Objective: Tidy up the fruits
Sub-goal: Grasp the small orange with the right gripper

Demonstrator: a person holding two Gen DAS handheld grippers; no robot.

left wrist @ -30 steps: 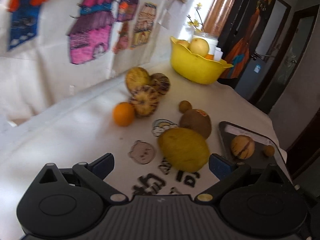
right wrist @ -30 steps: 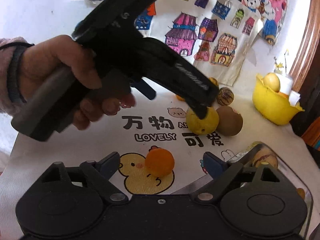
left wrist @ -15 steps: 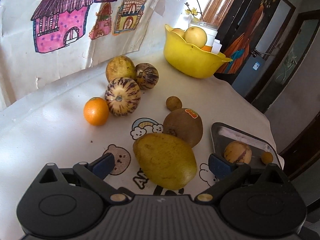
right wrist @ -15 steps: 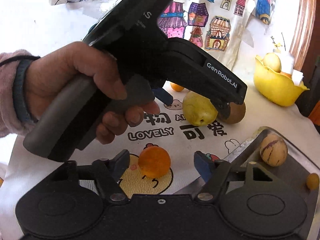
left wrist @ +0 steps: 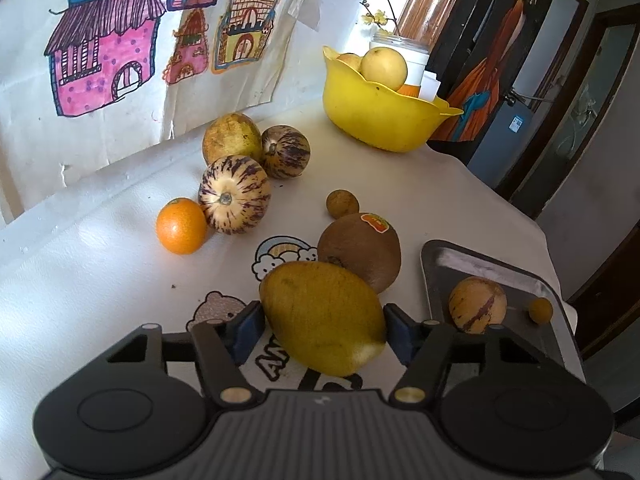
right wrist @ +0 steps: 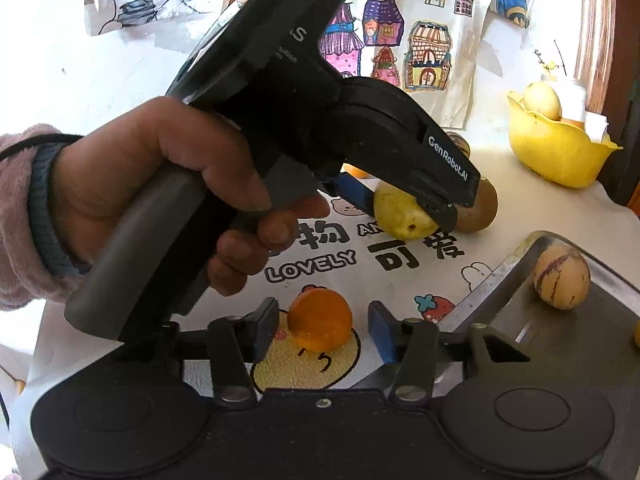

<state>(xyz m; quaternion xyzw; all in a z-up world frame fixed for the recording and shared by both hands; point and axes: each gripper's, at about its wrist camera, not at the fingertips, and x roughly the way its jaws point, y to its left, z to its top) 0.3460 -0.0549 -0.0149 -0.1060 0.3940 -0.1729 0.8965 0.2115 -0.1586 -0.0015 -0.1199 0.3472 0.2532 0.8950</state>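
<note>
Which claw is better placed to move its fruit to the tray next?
Left, probably. The left claw has just closed onto the yellow pear; the right claw, also closing, shows a gap beside the small orange.

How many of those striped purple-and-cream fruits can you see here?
3. Two lie on the white tablecloth near the wall: the front one and the rear one. The duller third sits in the metal tray. The yellow bowl may hide more.

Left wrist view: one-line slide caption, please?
Left gripper closing around a yellow pear beside a kiwi and tray.
</note>
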